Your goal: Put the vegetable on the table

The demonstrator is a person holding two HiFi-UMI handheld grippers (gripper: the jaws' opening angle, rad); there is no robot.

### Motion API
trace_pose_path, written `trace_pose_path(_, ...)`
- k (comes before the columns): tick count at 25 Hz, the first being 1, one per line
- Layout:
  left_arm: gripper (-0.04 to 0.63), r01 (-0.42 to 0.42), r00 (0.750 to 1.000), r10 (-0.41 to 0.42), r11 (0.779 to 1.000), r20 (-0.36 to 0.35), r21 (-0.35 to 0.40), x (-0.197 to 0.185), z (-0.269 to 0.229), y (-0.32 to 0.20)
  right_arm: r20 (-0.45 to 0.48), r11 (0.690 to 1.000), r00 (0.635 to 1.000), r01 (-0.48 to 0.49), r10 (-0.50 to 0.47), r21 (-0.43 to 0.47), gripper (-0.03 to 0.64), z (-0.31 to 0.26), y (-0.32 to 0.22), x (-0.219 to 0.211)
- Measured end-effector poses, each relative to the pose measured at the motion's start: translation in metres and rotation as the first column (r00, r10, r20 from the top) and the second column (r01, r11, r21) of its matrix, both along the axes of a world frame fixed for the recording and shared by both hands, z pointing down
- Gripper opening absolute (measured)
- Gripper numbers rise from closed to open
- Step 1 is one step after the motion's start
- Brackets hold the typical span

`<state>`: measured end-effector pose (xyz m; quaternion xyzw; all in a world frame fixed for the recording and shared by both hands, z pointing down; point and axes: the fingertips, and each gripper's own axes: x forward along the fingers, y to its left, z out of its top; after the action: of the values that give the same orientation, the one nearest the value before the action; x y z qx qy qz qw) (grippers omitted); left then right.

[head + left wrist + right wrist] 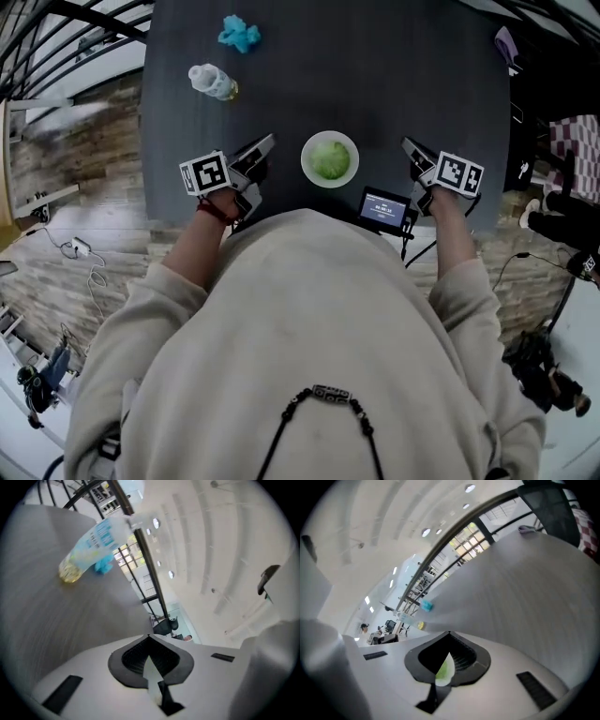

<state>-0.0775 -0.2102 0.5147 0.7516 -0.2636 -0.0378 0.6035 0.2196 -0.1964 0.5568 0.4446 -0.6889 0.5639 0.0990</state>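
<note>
Between my two grippers, near the tabletop's point(375, 66) front edge, the vegetable point(330, 158) sits green in a white bowl point(306, 167), not yet out on the tabletop itself. My left gripper point(270, 141) hangs to the bowl's left, apart from it, jaws closed tip to tip on nothing. My right gripper point(406, 143) hangs to its right, jaws likewise closed and empty, a sliver of green showing through the slot behind their tips. Near the bowl, on my right, lies a small screen point(384, 208). Farther off on my left a clear bottle point(212, 82) lies on its side, and beyond it a blue crumpled lump point(240, 34).
</note>
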Motion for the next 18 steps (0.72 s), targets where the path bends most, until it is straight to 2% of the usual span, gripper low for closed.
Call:
trace_pose_path(2, 0.006, -0.001, 1.000, -0.004, 0.985, 0.029, 0.170, 0.003, -0.044, -0.017, 0.016, 0.993, 0.999, 0.035, -0.037, 0.113, 0.018, -0.052, -0.009, -0.017)
trace_pose_path(3, 0.006, -0.025, 0.997, 0.004, 0.964, 0.077, 0.265, 0.006, -0.066, -0.023, 0.027, 0.983, 0.998, 0.043, -0.049, 0.181, 0.018, -0.082, -0.014, -0.026)
trace_pose_path(4, 0.006, -0.062, 0.990, 0.010, 0.928, 0.142, 0.367, 0.011, -0.090, -0.028, 0.035, 0.965, 0.997, 0.052, -0.063, 0.257, 0.018, -0.113, -0.018, -0.035)
trace_pose_path(5, 0.006, -0.105, 0.978, 0.005, 0.878, 0.210, 0.468, 0.017, -0.115, -0.033, 0.031, 0.940, 0.996, 0.065, -0.081, 0.336, 0.017, -0.144, -0.021, -0.044)
trace_pose_path(6, 0.006, -0.142, 0.965, -0.012, 0.816, 0.263, 0.560, 0.022, -0.142, -0.036, 0.008, 0.908, 0.995, 0.087, -0.099, 0.409, 0.017, -0.173, -0.024, -0.052)
trace_pose_path(8, 0.006, -0.183, 0.952, -0.051, 0.697, 0.302, 0.694, 0.034, -0.193, -0.039, -0.100, 0.841, 0.987, 0.158, -0.124, 0.518, 0.015, -0.220, -0.026, -0.068)
trace_pose_path(9, 0.006, -0.188, 0.953, -0.060, 0.653, 0.297, 0.734, 0.039, -0.214, -0.037, -0.166, 0.808, 0.978, 0.198, -0.126, 0.555, 0.015, -0.238, -0.026, -0.075)
trace_pose_path(10, 0.006, -0.188, 0.956, -0.062, 0.622, 0.288, 0.760, 0.045, -0.230, -0.033, -0.224, 0.777, 0.967, 0.236, -0.125, 0.584, 0.015, -0.255, -0.024, -0.081)
trace_pose_path(12, 0.006, -0.204, 0.958, -0.049, 0.574, 0.282, 0.793, 0.054, -0.249, -0.026, -0.305, 0.725, 0.944, 0.298, -0.127, 0.621, 0.015, -0.280, -0.020, -0.095)
trace_pose_path(14, 0.006, -0.248, 0.951, -0.028, 0.530, 0.308, 0.811, 0.060, -0.252, -0.018, -0.348, 0.695, 0.927, 0.340, -0.137, 0.633, 0.015, -0.291, -0.016, -0.107)
trace_pose_path(15, 0.006, -0.264, 0.947, -0.018, 0.520, 0.320, 0.812, 0.061, -0.250, -0.014, -0.365, 0.689, 0.921, 0.353, -0.136, 0.634, 0.015, -0.291, -0.014, -0.112)
trace_pose_path(16, 0.006, -0.270, 0.947, -0.010, 0.521, 0.322, 0.810, 0.061, -0.248, -0.011, -0.378, 0.684, 0.916, 0.359, -0.131, 0.634, 0.015, -0.290, -0.012, -0.114)
trace_pose_path(18, 0.006, -0.265, 0.950, 0.001, 0.534, 0.313, 0.803, 0.059, -0.244, -0.005, -0.401, 0.679, 0.910, 0.364, -0.111, 0.638, 0.015, -0.289, -0.006, -0.117)
